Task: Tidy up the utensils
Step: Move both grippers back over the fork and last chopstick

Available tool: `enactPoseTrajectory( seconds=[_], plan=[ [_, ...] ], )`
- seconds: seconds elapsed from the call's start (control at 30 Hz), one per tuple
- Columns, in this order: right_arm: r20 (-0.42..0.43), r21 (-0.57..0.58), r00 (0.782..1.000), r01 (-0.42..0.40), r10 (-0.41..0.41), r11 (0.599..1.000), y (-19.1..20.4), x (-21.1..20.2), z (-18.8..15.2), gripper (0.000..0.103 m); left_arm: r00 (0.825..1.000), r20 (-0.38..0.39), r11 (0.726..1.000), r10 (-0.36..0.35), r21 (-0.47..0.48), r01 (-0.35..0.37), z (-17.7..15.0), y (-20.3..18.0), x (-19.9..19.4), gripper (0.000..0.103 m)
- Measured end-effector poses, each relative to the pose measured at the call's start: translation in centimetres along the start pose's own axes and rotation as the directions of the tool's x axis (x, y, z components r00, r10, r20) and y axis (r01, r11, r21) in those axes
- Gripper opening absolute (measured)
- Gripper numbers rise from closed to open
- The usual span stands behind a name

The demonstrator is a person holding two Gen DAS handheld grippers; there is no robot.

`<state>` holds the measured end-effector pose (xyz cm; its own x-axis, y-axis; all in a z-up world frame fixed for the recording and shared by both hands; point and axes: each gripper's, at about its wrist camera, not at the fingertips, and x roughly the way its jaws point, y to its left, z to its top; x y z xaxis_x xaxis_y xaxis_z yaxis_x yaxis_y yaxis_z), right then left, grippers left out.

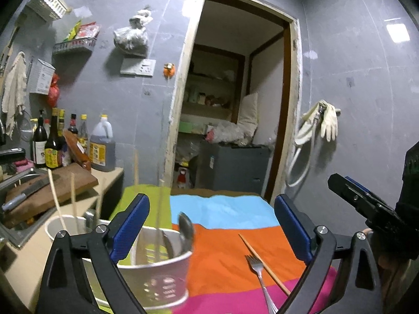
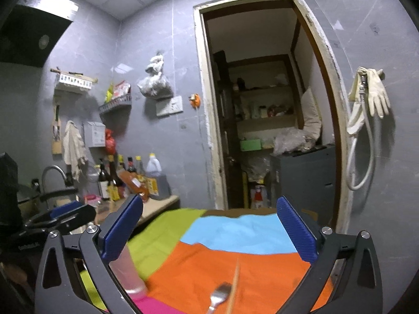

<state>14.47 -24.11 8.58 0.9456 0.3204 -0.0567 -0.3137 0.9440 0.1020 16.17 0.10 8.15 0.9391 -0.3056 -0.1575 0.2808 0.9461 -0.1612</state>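
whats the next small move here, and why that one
Probably lower the right gripper onto the fork and close on it. Both grippers are open and hold nothing, the left gripper included. The fork and one chopstick lie loose on the striped cloth, crossing each other, while the white holder beside them already has a spoon and chopsticks in it.

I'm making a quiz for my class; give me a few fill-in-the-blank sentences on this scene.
1. The fork lies on the ____ patch of the cloth.
2. The spoon stands in the ____.
3. Both hand-held grippers, left and right, are ____.
4. A chopstick lies beside the ____.

Missing words: orange; holder; open; fork
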Motion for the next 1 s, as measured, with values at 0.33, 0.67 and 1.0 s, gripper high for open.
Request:
enactPoseTrajectory(
  seconds=[0.33,0.67,1.0],
  plan=[
    [-0.139,-0.065,0.986,0.082,-0.09,0.995,-4.0,-0.9,-2.7,0.103,0.99,-0.135,0.998,-0.034,0.052,0.041,-3.3,-3.9,2.3,0.094],
    [-0.338,-0.08,0.936,0.073,-0.096,0.994,-5.8,0.7,-5.4,0.103,0.944,-0.329,0.997,0.035,0.071,-0.013,-6.5,-4.8,5.9,0.094],
    [-0.552,-0.149,0.828,0.024,-0.103,0.989,-5.4,3.7,-9.6,0.103,0.817,-0.564,0.992,0.118,0.097,-0.077,-10.4,-4.2,10.0,0.094]
  ],
)
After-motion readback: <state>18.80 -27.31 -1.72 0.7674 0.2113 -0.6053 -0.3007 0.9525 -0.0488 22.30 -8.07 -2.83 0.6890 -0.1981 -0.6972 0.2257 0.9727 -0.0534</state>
